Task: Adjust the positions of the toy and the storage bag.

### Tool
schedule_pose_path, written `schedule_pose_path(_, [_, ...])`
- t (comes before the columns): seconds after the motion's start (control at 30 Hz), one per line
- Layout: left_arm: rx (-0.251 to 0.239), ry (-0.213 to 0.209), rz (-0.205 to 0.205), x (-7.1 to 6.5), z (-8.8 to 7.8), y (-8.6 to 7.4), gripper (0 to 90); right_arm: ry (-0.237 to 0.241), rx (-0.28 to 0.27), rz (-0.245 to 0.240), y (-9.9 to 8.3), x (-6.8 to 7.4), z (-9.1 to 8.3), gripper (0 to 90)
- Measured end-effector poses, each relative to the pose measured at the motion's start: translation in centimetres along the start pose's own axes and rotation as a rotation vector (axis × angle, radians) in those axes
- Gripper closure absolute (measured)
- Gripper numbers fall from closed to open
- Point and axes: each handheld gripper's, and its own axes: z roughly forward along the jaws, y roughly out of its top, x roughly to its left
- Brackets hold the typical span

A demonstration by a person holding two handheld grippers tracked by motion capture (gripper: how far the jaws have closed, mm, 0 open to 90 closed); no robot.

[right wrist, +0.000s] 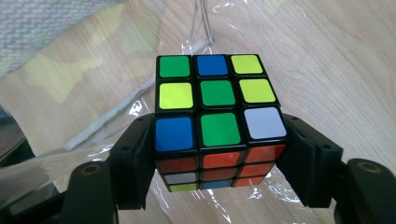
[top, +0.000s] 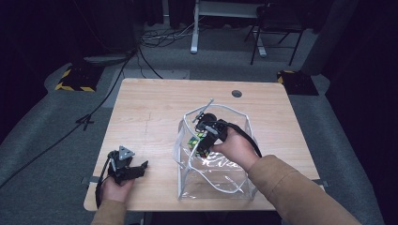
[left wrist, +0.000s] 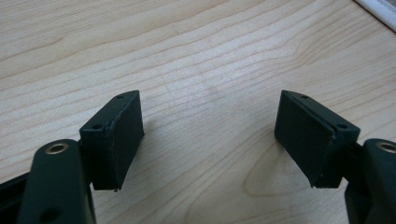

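A scrambled puzzle cube (right wrist: 217,119) with green, blue, yellow and white stickers on top sits clamped between the two black jaws of my right gripper (right wrist: 219,149). In the high view that right gripper (top: 202,139) holds the cube (top: 197,142) inside the open top of a clear plastic bag (top: 220,173) with white trim, standing near the table's front edge. Crinkled clear plastic lies under the cube. My left gripper (top: 136,169) rests low at the front left of the table, and in its own view the left gripper (left wrist: 210,135) stands open over bare wood.
The light wooden table (top: 155,108) has a round cable hole (top: 236,93) at the back right. Beyond it are grey floor, cables, a desk leg and a chair. A white bag edge (left wrist: 378,11) shows in the left gripper view's top right corner.
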Motion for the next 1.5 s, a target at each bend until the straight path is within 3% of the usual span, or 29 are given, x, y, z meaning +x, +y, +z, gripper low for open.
schedule_pose_path(0.23, [0.003,-0.001,0.005,0.0,0.0,0.0,24.3,0.014,0.058,-0.001,0.0,-0.1,1.0,33.4])
schedule_pose_path(0.27, [0.002,-0.001,0.004,0.0,0.0,0.0,24.3,0.014,0.091,0.04,0.1,0.2,1.0,33.4])
schedule_pose_path(0.63, [0.001,0.002,0.004,0.0,0.0,0.0,24.3,0.023,0.128,0.07,1.1,0.5,2.5,33.4])
schedule_pose_path(0.73, [0.001,0.002,0.004,0.0,0.0,0.0,24.3,0.016,0.117,0.048,1.4,0.5,3.1,33.3])
schedule_pose_path(0.77, [0.002,0.002,0.005,0.0,0.0,0.0,24.3,0.02,0.119,0.068,1.5,0.7,3.3,33.3])
schedule_pose_path(0.83, [0.002,0.001,0.005,0.0,0.0,0.0,24.3,0.012,0.126,0.057,1.7,0.7,3.5,33.3])
schedule_pose_path(0.87, [0.002,0.001,0.005,0.0,0.0,0.0,24.3,0.005,0.142,0.006,1.8,0.5,3.5,33.3])
schedule_pose_path(1.2, [0.001,-0.001,0.003,0.0,0.0,0.0,24.3,0.025,0.201,0.051,1.6,0.7,4.3,33.3])
schedule_pose_path(1.23, [0.002,-0.002,0.003,0.0,0.0,0.0,24.3,0.013,0.212,0.03,1.6,0.6,4.2,33.3])
schedule_pose_path(1.33, [0.001,-0.002,0.003,0.0,0.0,0.0,24.3,0.017,0.215,0.06,1.5,0.7,4.4,33.0])
schedule_pose_path(1.4, [0.001,-0.001,0.003,0.0,0.0,0.0,24.3,0.031,0.2,0.03,1.5,0.6,4.4,37.0])
schedule_pose_path(1.43, [0.001,-0.002,0.003,0.0,0.0,0.0,24.3,0.033,0.2,0.04,1.6,0.7,4.3,37.1])
schedule_pose_path(1.5, [0.001,-0.002,0.003,0.0,0.0,0.0,24.3,0.018,0.21,0.021,1.6,0.7,4.2,36.7])
